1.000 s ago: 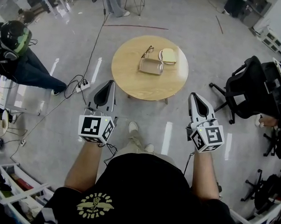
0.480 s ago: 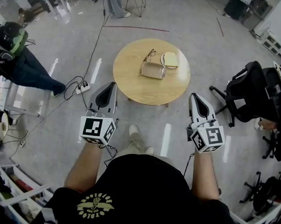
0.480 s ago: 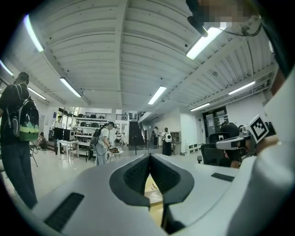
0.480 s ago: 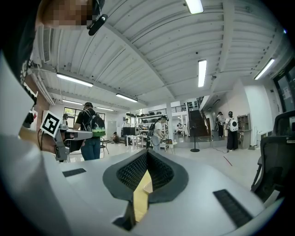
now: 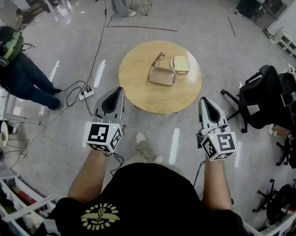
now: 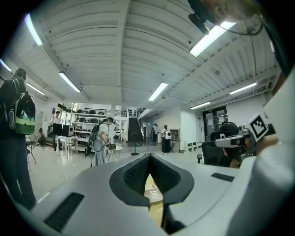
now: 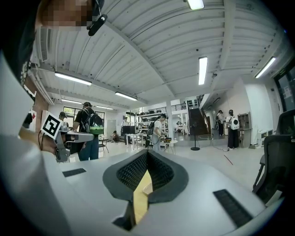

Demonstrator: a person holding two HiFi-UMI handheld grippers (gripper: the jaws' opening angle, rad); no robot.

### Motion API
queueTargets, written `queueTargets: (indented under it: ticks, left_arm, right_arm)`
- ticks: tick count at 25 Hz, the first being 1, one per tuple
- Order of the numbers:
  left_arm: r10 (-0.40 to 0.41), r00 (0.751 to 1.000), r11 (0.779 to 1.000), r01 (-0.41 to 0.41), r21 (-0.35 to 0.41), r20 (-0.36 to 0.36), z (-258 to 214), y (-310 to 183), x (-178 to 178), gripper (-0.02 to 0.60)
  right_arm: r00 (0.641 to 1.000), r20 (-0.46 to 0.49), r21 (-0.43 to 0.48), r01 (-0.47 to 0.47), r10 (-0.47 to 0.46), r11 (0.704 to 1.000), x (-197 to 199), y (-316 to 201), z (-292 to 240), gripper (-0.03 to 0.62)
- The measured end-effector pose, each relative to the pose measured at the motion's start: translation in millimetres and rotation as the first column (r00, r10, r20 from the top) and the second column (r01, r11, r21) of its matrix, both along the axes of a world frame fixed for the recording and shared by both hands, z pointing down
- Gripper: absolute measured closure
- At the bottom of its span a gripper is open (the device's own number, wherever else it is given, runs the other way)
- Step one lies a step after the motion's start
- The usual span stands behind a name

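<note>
Left gripper (image 5: 119,89): jaws together, empty, over the floor at the bench's (image 5: 139,92) 8 o'clock.
Right gripper (image 5: 203,99): jaws together, empty, at its 4 o'clock.
Tray (image 5: 162,76): mid-bench; glasses (image 5: 158,59) at 12 o'clock, pale dish (image 5: 179,64) at 1 o'clock.
Writing: shirt emblem (image 5: 100,216) unreadable.

metal tray (image 5: 162,76), glasses (image 5: 158,59) and pale dish (image 5: 180,64) lie on round table (image 5: 139,85).

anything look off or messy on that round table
Nothing stands out. The glasses, metal tray and cream case lie together on the round table, nothing spilled. The left gripper and right gripper are shut and empty.
</note>
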State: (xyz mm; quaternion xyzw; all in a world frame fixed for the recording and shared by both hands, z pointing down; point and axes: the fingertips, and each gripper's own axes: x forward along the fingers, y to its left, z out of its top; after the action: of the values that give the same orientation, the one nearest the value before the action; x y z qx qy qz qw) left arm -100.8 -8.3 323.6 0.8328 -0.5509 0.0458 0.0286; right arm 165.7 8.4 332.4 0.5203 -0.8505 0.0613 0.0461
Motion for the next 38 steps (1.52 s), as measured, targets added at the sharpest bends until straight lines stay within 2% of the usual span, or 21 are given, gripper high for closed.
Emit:
queueTargets:
  ticks: [25,38]
  left_arm:
    - [0.087,0.996,0.995,-0.088,-0.051,-0.028,21.2,-143.6,-14.4,0.565]
    - [0.183,0.98,0.982,-0.186,-0.034,-0.076,19.1,-199.6,-18.7,0.565]
  right_arm:
    - [0.998,-0.029,-0.03,-0.061,0.06,0.998,-25.5,-125.1,7.6,0.58]
    - [0.988,-0.085,-0.004,-0.132,0.131,0.991,-39.3,-152.0,-7.5,0.579]
